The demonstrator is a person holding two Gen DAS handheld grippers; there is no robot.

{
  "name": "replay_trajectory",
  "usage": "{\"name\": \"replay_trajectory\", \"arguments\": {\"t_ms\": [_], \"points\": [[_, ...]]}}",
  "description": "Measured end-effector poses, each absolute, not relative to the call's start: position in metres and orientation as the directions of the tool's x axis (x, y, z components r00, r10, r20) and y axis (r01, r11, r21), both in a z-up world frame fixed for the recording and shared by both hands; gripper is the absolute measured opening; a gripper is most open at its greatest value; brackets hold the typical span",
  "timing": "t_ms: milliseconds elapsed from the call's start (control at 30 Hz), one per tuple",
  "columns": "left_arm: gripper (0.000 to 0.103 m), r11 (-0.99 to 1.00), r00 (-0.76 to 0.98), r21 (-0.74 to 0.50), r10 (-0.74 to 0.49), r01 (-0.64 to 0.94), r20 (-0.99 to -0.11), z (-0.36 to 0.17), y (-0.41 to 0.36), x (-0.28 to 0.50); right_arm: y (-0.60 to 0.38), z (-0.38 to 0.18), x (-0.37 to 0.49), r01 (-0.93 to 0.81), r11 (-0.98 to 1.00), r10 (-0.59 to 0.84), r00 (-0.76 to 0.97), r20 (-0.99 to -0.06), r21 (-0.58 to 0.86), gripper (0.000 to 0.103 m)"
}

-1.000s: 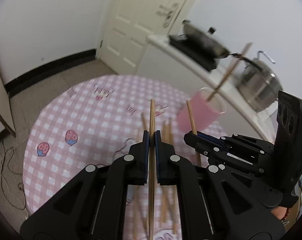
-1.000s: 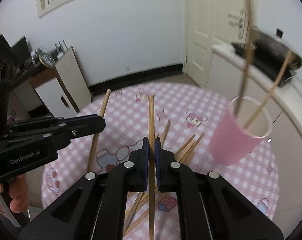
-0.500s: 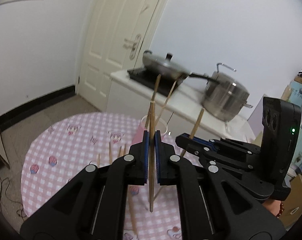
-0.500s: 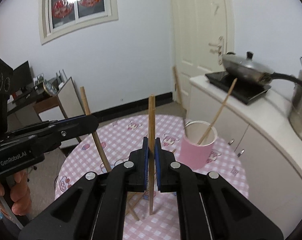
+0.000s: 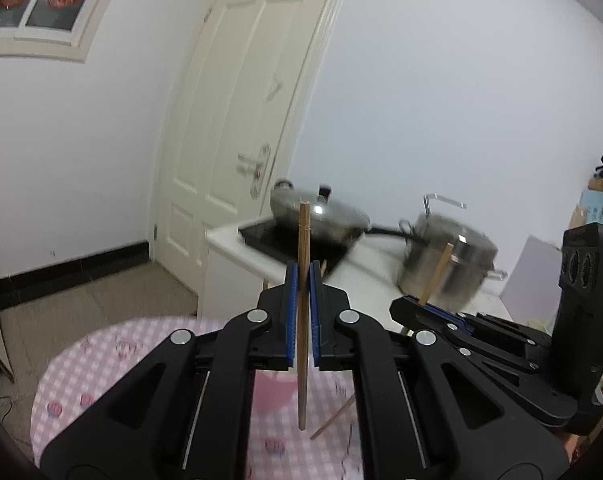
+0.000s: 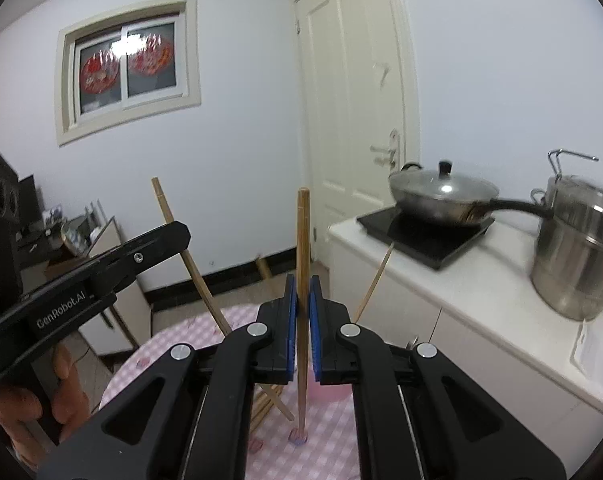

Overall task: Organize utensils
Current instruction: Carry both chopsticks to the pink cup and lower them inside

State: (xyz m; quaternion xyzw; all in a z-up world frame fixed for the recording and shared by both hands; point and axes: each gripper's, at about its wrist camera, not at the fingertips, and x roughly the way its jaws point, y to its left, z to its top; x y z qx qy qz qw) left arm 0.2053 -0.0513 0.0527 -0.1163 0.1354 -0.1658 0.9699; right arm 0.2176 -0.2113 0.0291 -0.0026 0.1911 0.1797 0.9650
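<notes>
Pink-checked bench (image 5: 101, 364) below, mostly blocked by both tools. Pink cup (image 5: 272, 394), the likely destination, only a blurred patch behind the left gripper (image 5: 303, 280). Jaws clenched on an upright chopstick (image 5: 304, 312), held vertical probably for dropping in. Right gripper (image 6: 302, 292) likewise grasping its own chopstick (image 6: 302, 300). Loose chopsticks (image 6: 267, 404) on the bench largely hidden.

"GenRobot.AI" is printed on the left gripper (image 6: 173, 240).
</notes>
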Motion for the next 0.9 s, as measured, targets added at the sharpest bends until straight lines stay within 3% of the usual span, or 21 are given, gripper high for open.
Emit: {"name": "replay_trajectory", "arguments": {"t_ms": [167, 333, 500, 900], "points": [[0.006, 0.930, 0.941, -0.242, -0.313, 0.276, -0.130, 0.062, -0.068, 0.220, -0.217, 0.039, 0.233, -0.318, 0.947, 0.319, 0.901, -0.293, 0.055, 0.005], [0.006, 0.944, 0.959, -0.222, -0.269, 0.245, -0.089, 0.059, -0.080, 0.239, -0.218, 0.038, 0.249, -0.285, 0.958, 0.286, 0.929, -0.236, 0.042, 0.004], [0.006, 0.953, 0.962, -0.208, -0.249, 0.222, -0.115, 0.040, -0.089, 0.261, -0.220, 0.026, 0.265, -0.274, 0.960, 0.279, 0.936, -0.214, 0.052, 0.004], [0.006, 0.970, 0.958, -0.129, -0.226, 0.205, -0.174, -0.006, -0.102, 0.272, -0.225, -0.024, 0.281, -0.270, 0.958, 0.287, 0.910, -0.299, 0.100, 0.004]]}}
